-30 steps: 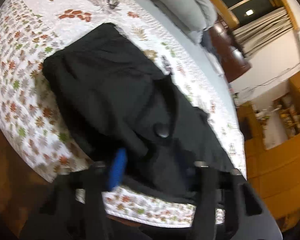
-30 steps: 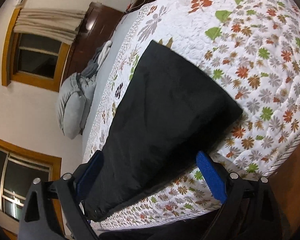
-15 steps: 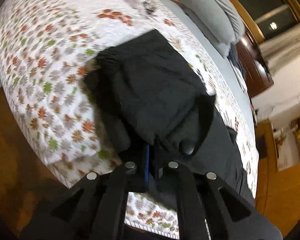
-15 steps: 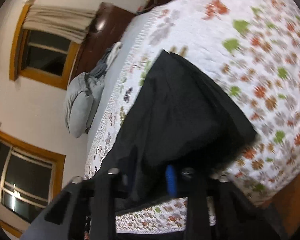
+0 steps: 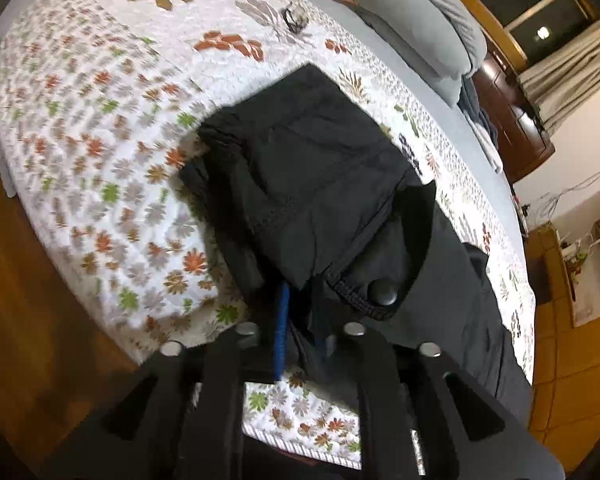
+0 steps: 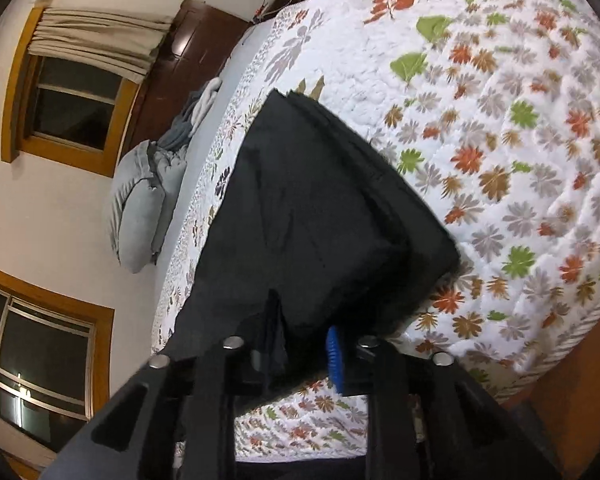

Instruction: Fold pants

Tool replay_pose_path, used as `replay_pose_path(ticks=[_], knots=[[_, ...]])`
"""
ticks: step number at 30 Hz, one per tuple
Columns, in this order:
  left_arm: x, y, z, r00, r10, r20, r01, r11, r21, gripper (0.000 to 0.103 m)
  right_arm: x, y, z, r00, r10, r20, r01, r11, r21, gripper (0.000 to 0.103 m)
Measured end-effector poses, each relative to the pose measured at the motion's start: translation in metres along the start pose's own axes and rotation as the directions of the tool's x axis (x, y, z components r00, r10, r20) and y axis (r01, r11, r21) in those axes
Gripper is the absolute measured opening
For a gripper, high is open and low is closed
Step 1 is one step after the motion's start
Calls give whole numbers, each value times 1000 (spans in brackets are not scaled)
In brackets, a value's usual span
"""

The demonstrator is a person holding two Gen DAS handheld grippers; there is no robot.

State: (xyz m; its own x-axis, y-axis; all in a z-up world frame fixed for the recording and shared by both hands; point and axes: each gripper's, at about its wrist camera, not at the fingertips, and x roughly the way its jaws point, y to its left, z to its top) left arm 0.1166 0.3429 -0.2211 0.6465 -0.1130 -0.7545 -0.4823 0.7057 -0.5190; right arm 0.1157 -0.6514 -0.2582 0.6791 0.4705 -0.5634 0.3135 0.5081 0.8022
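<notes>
Black pants (image 5: 320, 168) lie on a floral quilted bed (image 5: 100, 120), partly folded, with the waistband button (image 5: 384, 292) showing near my left gripper (image 5: 300, 332). That gripper has a bunched fold of the pants between its blue pads; the jaws are narrow and opening slightly, and the cloth stays lifted. In the right wrist view the leg end of the pants (image 6: 312, 208) rises from the quilt (image 6: 500, 120) into my right gripper (image 6: 296, 356). A thick wad of cloth fills it, and its jaws are also easing open.
Grey pillows (image 5: 412, 20) sit at the head of the bed, also seen as pillows (image 6: 140, 208) beside a window. A dark wooden cabinet (image 5: 512, 120) stands past the bed. Wooden floor (image 5: 28, 320) runs along the bed's near edge.
Both grippers went from open around the pants' near edge to closed on the cloth. The gripped edges have lifted off the quilt and bunched toward the fingers.
</notes>
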Motion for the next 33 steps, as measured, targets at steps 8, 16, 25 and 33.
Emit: replay_pose_path(ticks=[8, 16, 25, 33], knots=[[-65, -46, 1, 969, 88, 229, -141, 963, 229, 88, -61, 31, 6, 986, -55, 158, 71, 993, -97, 42], [-31, -75, 18, 974, 90, 207, -155, 932, 328, 91, 3, 35, -1, 989, -141, 50, 147, 976, -162, 38], [5, -49, 10, 988, 115, 103, -141, 943, 300, 91, -20, 19, 8, 991, -116, 65, 124, 983, -138, 31], [14, -39, 7, 992, 103, 74, -119, 959, 258, 92, -49, -15, 1, 993, -43, 106, 43, 999, 5, 70]])
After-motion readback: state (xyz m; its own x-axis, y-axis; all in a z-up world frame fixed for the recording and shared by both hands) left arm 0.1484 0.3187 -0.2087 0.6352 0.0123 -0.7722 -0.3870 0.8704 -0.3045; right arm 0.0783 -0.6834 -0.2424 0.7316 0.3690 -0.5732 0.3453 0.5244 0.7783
